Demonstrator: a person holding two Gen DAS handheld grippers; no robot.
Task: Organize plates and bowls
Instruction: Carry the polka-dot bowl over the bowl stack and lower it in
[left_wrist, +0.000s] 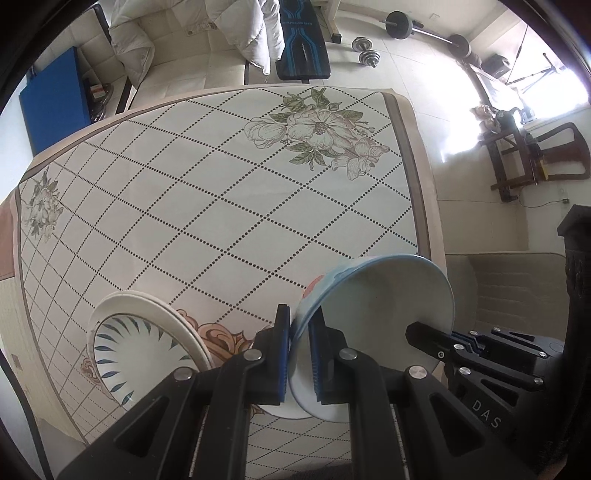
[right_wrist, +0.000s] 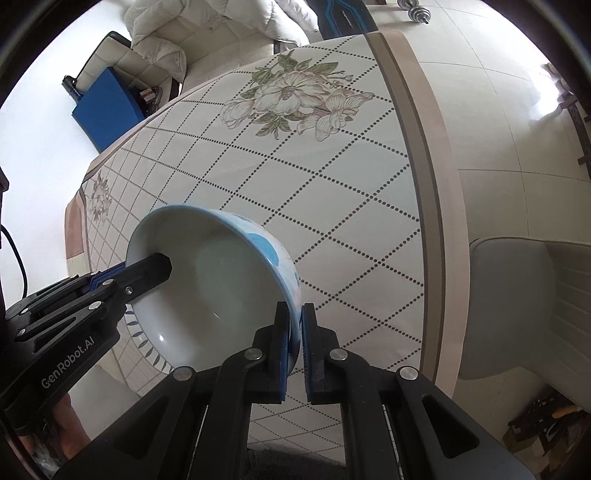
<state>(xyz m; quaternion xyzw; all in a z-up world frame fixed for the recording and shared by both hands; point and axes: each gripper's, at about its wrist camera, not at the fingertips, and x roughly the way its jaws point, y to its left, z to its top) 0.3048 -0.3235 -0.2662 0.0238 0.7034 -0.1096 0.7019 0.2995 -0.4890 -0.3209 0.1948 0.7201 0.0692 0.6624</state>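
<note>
Behind the table (left_wrist: 221, 192) are a sofa (left_wrist: 177, 48), a bench (left_wrist: 301, 44) and weights (left_wrist: 364, 51) on the floor. Both grippers pinch one bowl (left_wrist: 373, 299), tipped above the near edge: left gripper (left_wrist: 299, 354) on one rim, right gripper (right_wrist: 294, 354) on the other. Plates (left_wrist: 129, 343) sit near the near left corner.

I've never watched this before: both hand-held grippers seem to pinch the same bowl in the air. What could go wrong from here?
1. The bowl is held only by its thin rim, tilted above the table; it could slip and break.
2. If the left hand-held gripper and right hand-held gripper pull apart, the rim may chip.
3. Lowered carelessly, it could strike the plate.
</note>
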